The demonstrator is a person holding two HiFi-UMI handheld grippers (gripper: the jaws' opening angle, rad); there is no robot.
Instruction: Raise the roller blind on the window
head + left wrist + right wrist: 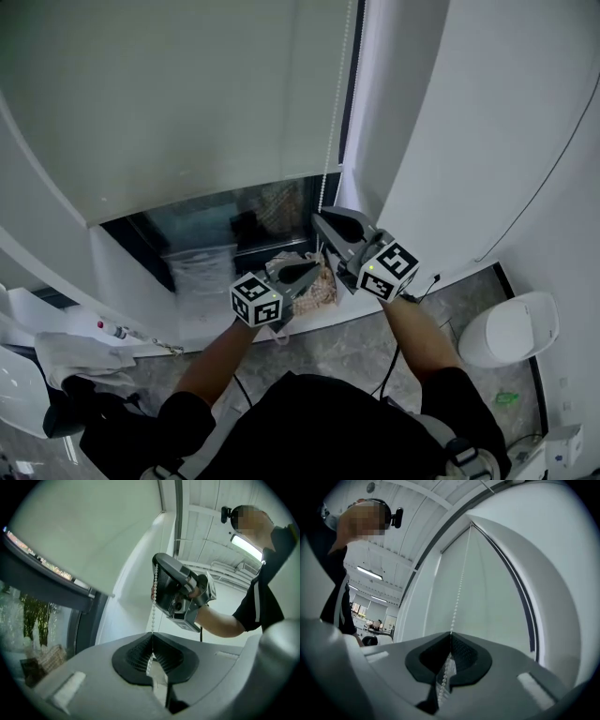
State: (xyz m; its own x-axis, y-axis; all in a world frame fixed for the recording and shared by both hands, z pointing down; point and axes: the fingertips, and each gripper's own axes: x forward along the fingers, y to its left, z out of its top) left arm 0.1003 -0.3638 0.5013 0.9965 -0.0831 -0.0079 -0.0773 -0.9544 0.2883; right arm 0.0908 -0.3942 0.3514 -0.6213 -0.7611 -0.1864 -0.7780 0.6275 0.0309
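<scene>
The pale roller blind (187,94) covers most of the window, with a strip of dark glass (234,220) showing under its bottom edge. A white bead chain (334,112) hangs down the blind's right side. My right gripper (323,217) is shut on the chain, higher up, and the beads run between its pads (451,633). My left gripper (314,269) is shut on the same chain just below. In the left gripper view the bead chain (153,602) runs up from its closed jaws (152,634) to the right gripper (157,562).
A white curved wall (487,122) stands close on the right. A white round bin (511,328) sits on the floor at the right. A white cloth (75,361) lies at the left. A woven basket (319,289) sits by the window's foot.
</scene>
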